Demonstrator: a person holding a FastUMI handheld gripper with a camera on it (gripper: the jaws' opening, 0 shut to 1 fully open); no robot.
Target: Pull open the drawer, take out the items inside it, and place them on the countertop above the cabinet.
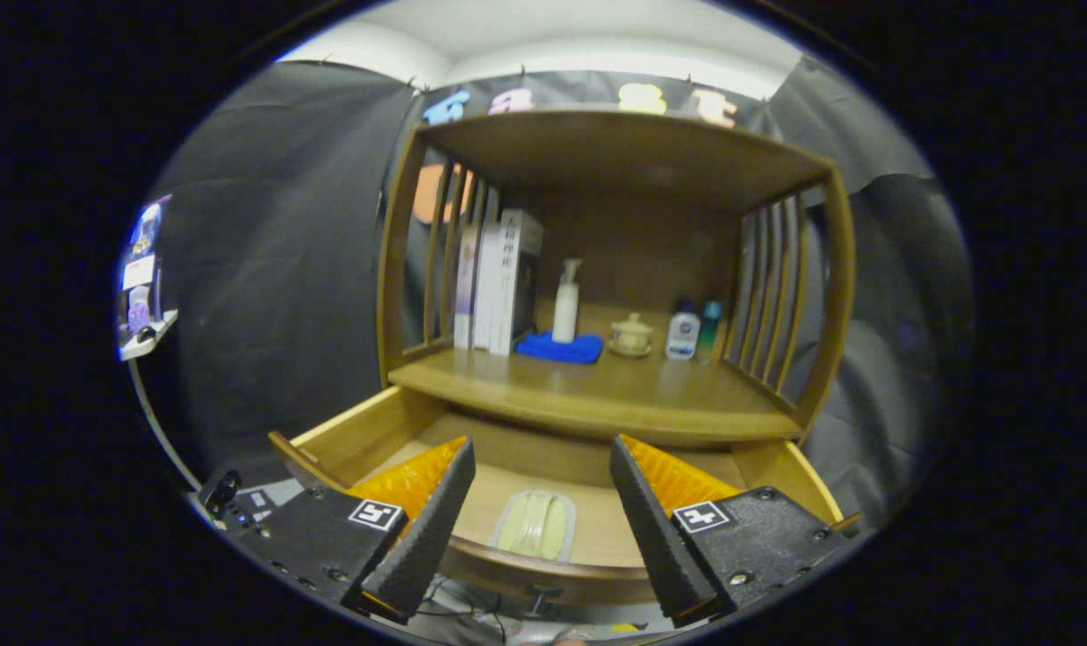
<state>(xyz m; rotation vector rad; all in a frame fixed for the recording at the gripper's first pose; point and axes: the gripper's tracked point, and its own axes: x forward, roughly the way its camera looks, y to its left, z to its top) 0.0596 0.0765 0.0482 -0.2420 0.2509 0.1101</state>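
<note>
The wooden drawer [346,435] stands pulled open below the cabinet's countertop [597,395]. A pale green oval item in a clear wrapper [534,525] lies on the drawer's floor near its front wall. My gripper [543,449] hangs open above the drawer, its fingers spread wide, and the pale item lies below the gap between them. Nothing is held. The drawer's front wall [543,574] with a small dark knob shows just under the fingers.
On the countertop stand several books [498,283] at the left, a white pump bottle [566,305] on a blue cloth [561,348], a small lidded cup [631,336], and two little bottles [691,330] at the right. Slatted sides and a top shelf enclose it.
</note>
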